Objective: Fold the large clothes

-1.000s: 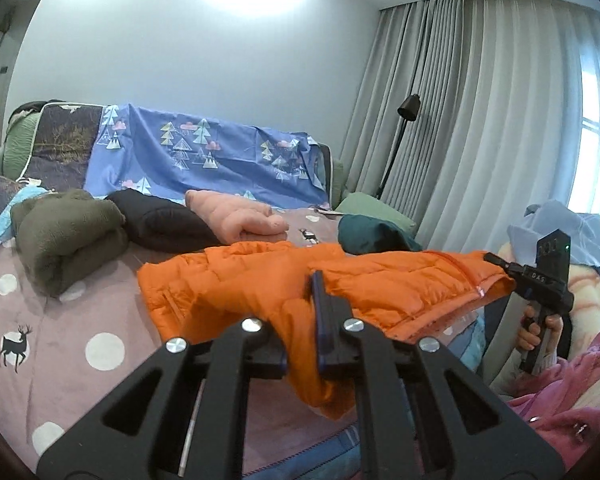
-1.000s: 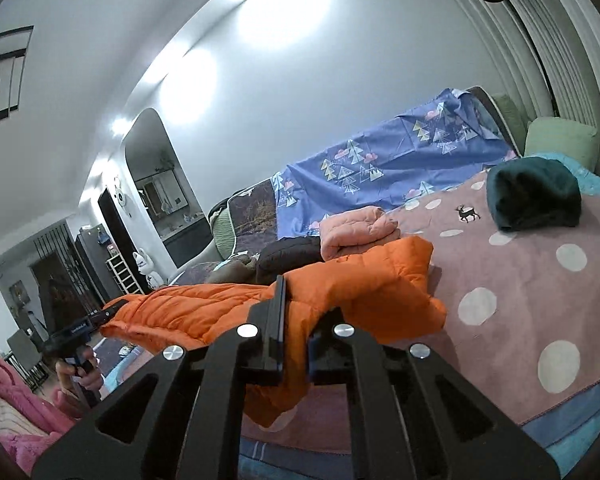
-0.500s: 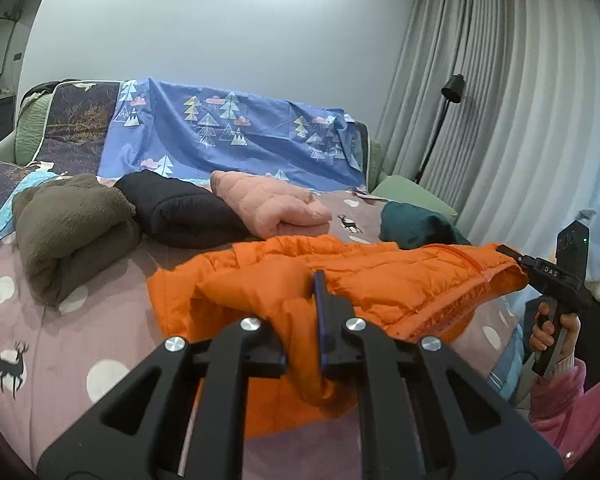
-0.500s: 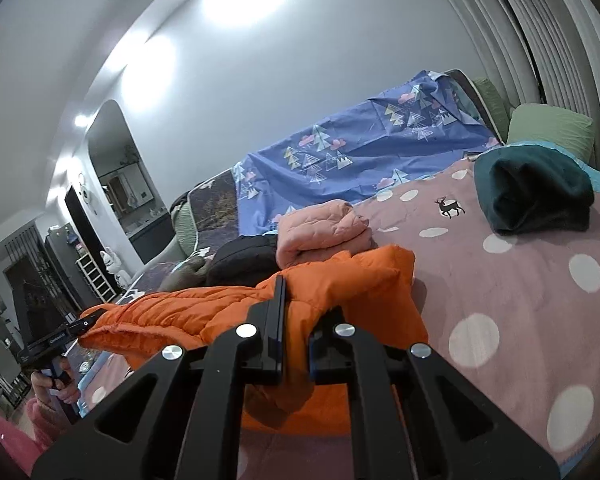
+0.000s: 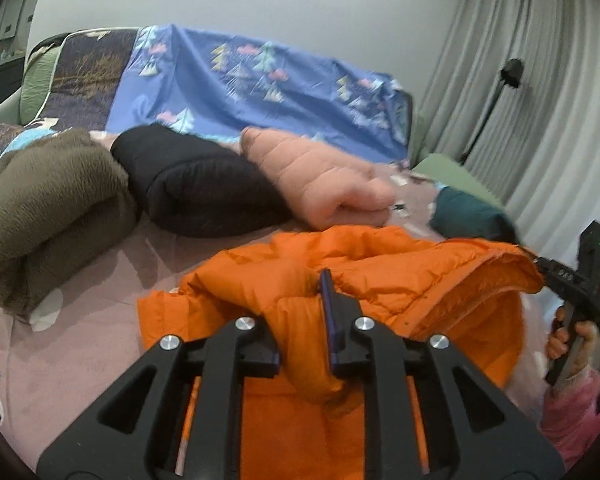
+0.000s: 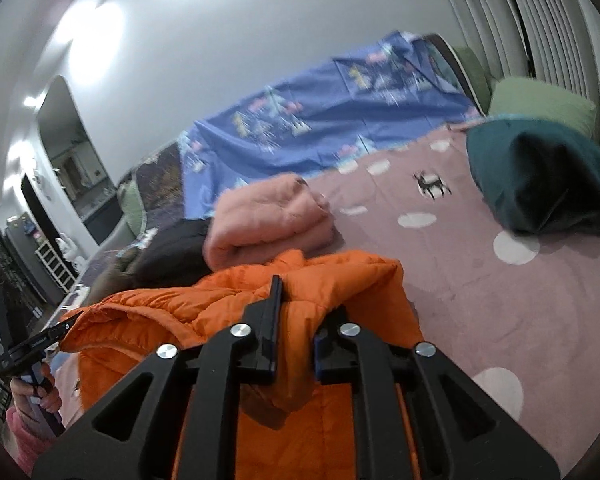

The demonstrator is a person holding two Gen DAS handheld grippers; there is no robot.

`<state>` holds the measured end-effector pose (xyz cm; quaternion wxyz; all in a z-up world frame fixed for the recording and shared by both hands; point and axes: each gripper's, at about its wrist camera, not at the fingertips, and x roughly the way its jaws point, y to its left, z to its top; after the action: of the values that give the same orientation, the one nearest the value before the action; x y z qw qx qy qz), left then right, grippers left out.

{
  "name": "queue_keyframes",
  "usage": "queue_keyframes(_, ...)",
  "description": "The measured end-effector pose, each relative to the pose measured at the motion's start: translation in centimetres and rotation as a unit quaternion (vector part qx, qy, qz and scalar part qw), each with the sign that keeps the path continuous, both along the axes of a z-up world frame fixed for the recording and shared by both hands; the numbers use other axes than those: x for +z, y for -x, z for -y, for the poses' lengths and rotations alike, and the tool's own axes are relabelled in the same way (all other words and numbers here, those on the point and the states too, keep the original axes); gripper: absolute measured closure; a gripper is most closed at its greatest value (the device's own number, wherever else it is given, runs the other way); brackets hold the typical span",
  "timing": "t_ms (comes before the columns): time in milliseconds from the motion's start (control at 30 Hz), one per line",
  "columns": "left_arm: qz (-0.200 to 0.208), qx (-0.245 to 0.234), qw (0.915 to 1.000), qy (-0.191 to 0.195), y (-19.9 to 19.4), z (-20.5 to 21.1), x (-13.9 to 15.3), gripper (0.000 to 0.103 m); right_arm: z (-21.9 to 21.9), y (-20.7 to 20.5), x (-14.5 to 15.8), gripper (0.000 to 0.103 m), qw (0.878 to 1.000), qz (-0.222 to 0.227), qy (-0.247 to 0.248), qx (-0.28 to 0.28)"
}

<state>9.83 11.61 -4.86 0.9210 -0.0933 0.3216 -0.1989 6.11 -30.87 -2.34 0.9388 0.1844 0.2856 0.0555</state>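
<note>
Left wrist view: left gripper clenched on a bunched edge of the orange jacket, held over the near edge of the bed; jacket's long axis running rightward to the right gripper, pinching the far end.

Right wrist view: right gripper likewise clamped on an orange jacket fold, garment stretching leftward to the left gripper. Both ends equally held; likely next, laying it forward toward the bed's middle.

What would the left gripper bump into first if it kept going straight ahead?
Holding the orange jacket, the left gripper points toward the folded pink jacket, so probably that first, though depth is hard to judge.
</note>
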Motion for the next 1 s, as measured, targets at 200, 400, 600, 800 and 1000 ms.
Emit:
queue_keyframes(200,-0.042,0.030,0.9971,-0.056,-3.6,1.4,-5.2,0.073,0.5,-2.7,-3.2,0.040,0.999,-0.042,-0.011,-0.032)
queue_keyframes(400,-0.020,0.019,0.9992,0.030,-2.2,-1.1,-2.3,0.049,1.9,0.4,-0.4,0.034,0.999,0.010,-0.036,-0.033)
queue_keyframes(600,0.090,0.035,0.9950,0.026,3.0,-2.1,2.8,0.027,-1.0,5.7,3.6,0.034,0.994,0.094,0.052,0.021)
queue_keyframes(800,0.108,-0.010,0.9936,-0.031,4.3,1.1,3.1,0.036,-5.0,4.0,2.8,0.035,0.986,0.063,0.145,0.053)
queue_keyframes(1000,0.053,0.006,0.9928,-0.107,-2.7,5.8,1.2,0.050,-7.0,-4.0,2.9,0.046,0.986,0.024,0.154,0.058)
